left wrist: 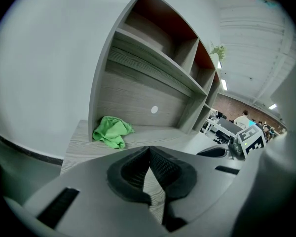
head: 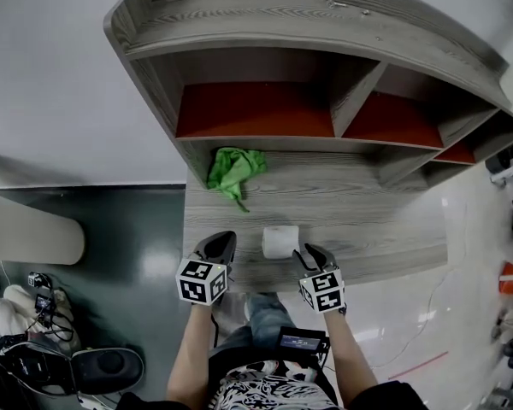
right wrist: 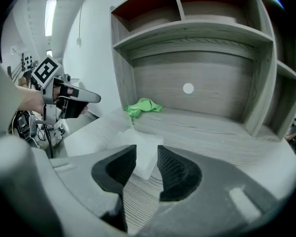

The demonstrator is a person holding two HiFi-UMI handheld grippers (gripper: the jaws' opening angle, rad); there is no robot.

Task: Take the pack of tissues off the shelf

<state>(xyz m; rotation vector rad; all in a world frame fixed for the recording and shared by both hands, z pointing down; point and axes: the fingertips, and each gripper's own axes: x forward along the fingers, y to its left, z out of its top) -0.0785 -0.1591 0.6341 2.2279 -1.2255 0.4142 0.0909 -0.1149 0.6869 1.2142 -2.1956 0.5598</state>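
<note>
Since the right claw (right wrist: 147,152) is spread and the tissue pack (head: 280,241) lies free on the tabletop (head: 368,212), it should probably lift clear without nudging; the left claw (left wrist: 149,151) is pressed together.

Head camera looking steeply down from above the shelf unit (head: 282,24), left gripper camera low and close, facing it slantwise from the left, right gripper camera low, facing it squarely, green cloth (head: 235,169) shared by all three.

Matt wood-grain shelf (head: 342,203), soft green cloth (head: 235,169)
</note>
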